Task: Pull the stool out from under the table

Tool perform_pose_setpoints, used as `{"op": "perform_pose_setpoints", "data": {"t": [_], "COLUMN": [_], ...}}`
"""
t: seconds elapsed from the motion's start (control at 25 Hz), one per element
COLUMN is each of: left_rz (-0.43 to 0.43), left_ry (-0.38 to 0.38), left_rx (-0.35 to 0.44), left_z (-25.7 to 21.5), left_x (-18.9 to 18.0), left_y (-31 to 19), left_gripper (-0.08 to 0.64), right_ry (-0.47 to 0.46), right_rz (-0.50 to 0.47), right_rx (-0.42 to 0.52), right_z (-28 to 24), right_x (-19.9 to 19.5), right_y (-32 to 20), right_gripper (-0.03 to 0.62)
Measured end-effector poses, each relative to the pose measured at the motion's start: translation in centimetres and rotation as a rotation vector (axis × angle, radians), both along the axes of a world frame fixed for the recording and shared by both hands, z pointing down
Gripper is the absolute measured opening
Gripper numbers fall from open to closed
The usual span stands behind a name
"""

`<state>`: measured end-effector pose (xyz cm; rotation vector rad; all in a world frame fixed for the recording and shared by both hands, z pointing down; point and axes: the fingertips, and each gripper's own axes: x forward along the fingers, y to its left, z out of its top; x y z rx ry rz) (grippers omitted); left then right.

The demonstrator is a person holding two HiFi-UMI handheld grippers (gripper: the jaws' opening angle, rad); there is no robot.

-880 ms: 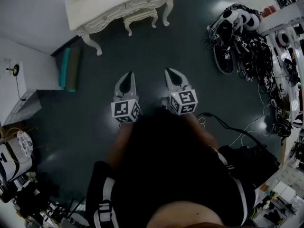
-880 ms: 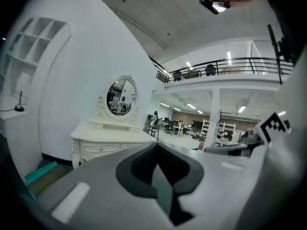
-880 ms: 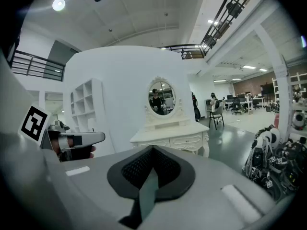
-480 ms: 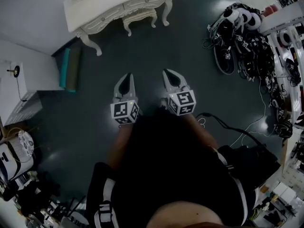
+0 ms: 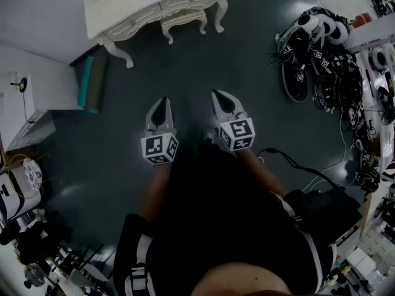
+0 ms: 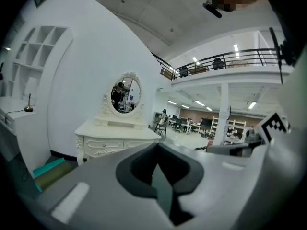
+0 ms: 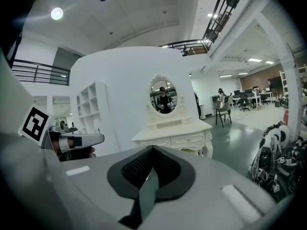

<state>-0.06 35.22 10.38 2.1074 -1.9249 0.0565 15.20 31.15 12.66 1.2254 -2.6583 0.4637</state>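
A cream carved stool [image 5: 184, 20] is tucked under the white dressing table [image 5: 151, 4] at the top of the head view, with only its front rail and legs showing. Both grippers hover over the dark floor well short of it, side by side and pointing at the table. My left gripper [image 5: 162, 102] is shut with nothing in it, and so is my right gripper [image 5: 220, 95]. The left gripper view shows the table [image 6: 115, 137] and its oval mirror beyond the shut jaws. In the right gripper view the table [image 7: 172, 137] stands ahead, with the stool mostly hidden behind the jaws.
A heap of headsets and cables [image 5: 321, 51] lies at the right, and a black cable [image 5: 296, 165] trails across the floor near my right side. Teal and olive rolls [image 5: 90, 86] lean by a white shelf unit [image 5: 24, 113] at the left. Clutter [image 5: 24, 227] fills the lower left.
My left gripper has drawn back slightly toward my body. The right gripper, the stool and the table stand as before, and both jaws stay shut.
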Motion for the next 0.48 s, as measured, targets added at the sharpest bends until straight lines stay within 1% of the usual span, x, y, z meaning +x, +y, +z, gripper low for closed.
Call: {"op": "perform_pose_setpoints", "data": {"t": [0.12, 0.24, 0.36, 0.48], "left_rz": [-0.015, -0.018, -0.008, 0.002], "left_ry": [0.001, 0.01, 0.037, 0.038], "left_rx": [-0.013, -0.023, -0.018, -0.015], "left_z": [0.6, 1.2, 1.6, 2.0], "left_x": [0.3, 0.0, -0.4, -0.8], "left_y": [-0.4, -1.3, -3.1, -5.1], "left_gripper": [0.009, 0.009, 0.009, 0.009], "right_ry": [-0.002, -0.005, -0.004, -0.007], "right_rz": [-0.02, -0.021, -0.01, 0.001], "right_rx": [-0.002, -0.008, -0.004, 0.001], "right_z": [0.4, 0.8, 1.1, 1.1], "right_x": [0.1, -0.4, -0.9, -1.5], "right_y": [-1.3, -2.7, -4.7, -6.4], "right_gripper": [-0.002, -0.003, -0.003, -0.003]}}
